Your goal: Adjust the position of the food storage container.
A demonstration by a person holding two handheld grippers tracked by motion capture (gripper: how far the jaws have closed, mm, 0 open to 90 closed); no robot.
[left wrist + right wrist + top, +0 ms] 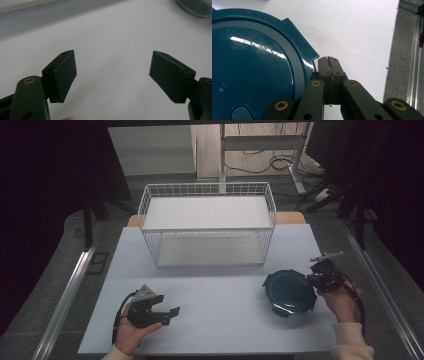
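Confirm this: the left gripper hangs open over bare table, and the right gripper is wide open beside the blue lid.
Not quite. The right gripper is shut, not wide open: the right gripper view shows its jaws pressed together beside the blue lid. The left gripper does hang open over the table.

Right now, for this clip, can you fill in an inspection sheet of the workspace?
Surface: pale table, bare apart from items below.
Job's things: round dark blue lid flat at right; white wire basket at the far side, nothing seen inside.
Clutter: nothing seen.
Grippers: left gripper open over bare table; right gripper shut at the lid's edge, whether it pinches a lid tab cannot be told.
Cables: one trails from each gripper; more on the floor behind.
Surroundings: dark curtains, metal frame rails, a stand beyond the table.
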